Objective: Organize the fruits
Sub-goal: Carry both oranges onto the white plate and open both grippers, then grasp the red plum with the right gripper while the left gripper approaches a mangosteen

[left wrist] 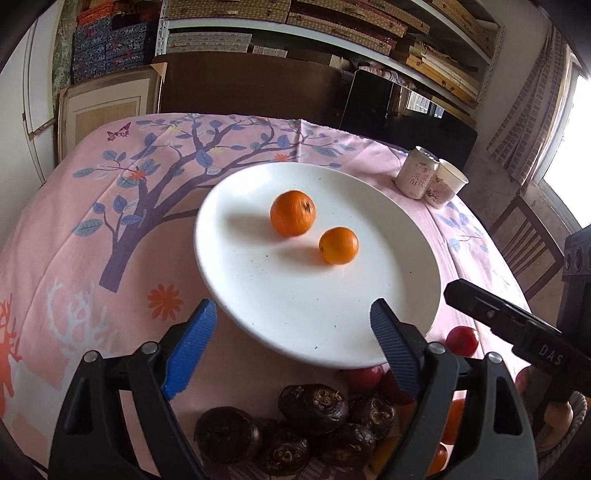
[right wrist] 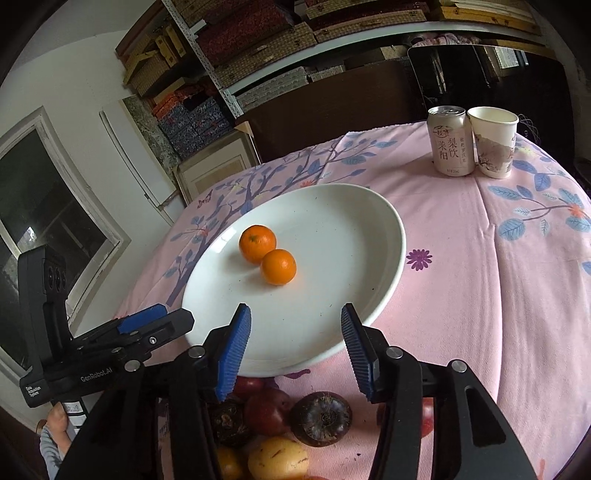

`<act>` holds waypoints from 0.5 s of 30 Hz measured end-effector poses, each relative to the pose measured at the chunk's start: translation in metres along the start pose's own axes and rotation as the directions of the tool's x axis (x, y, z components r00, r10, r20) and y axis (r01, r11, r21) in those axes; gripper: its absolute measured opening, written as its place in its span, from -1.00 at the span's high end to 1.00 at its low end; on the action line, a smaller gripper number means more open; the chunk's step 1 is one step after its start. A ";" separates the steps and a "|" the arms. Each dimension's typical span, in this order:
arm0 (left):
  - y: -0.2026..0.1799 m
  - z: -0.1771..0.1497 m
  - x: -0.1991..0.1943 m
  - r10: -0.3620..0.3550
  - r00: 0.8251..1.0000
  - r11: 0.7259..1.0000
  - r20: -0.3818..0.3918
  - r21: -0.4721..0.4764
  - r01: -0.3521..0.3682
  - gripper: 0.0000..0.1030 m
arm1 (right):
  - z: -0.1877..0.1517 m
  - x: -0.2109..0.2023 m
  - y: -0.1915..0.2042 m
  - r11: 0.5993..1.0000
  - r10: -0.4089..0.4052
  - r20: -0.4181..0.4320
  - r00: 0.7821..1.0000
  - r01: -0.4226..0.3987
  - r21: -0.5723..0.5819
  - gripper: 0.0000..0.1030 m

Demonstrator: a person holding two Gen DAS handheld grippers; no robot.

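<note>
Two oranges: the larger orange [left wrist: 293, 213] and the smaller orange [left wrist: 338, 245] lie near the middle of the white plate [left wrist: 258, 280], close beside each other; from the right wrist view they look touching, from the left a gap shows, so I cannot tell which.

Remaining fruit: I count dark brown fruits [left wrist: 313, 408], red fruits [right wrist: 266, 410] and a yellow fruit [right wrist: 277, 459] heaped just below the plate's near rim, under both tools.

Left tongs [left wrist: 291, 332]: apart, blue pads [left wrist: 190, 349] empty, held above the plate's near edge.

Right tongs [right wrist: 293, 345]: apart, nothing between them, likewise over the near rim.

Counter: a pink tablecloth [left wrist: 74, 258] printed with a purple tree, blue leaves, flowers and a butterfly covers it. A drink can [right wrist: 450, 140] and a paper cup [right wrist: 495, 142] stand touching at the far right corner.

Room: shelves [left wrist: 369, 29] stacked with woven and patterned boxes behind; a dark cabinet [left wrist: 251, 85] below them; a wooden chair [left wrist: 532, 247] and a bright window [left wrist: 569, 147] at right.
</note>
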State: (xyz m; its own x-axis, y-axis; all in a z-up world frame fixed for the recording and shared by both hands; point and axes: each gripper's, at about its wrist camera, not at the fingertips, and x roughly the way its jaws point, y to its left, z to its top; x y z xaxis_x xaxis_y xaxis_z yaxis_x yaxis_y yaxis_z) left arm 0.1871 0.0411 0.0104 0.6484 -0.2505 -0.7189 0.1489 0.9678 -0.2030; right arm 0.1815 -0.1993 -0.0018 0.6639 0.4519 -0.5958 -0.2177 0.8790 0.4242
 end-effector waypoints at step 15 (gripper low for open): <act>0.044 -0.079 -0.051 0.145 0.989 0.986 0.003 -0.088 -0.144 -0.88 | -0.068 -0.076 -0.047 0.986 -0.149 0.116 0.982 0.139 0.093 -0.66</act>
State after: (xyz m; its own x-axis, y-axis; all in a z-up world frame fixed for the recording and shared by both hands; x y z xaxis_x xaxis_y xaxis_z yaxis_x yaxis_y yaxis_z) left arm 0.1012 0.0943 -0.0141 0.6654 -0.1077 -0.7387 -0.0126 0.9878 -0.1554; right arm 0.0923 -0.2644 -0.0231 0.7674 0.2953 -0.5691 -0.0564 0.9152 0.3989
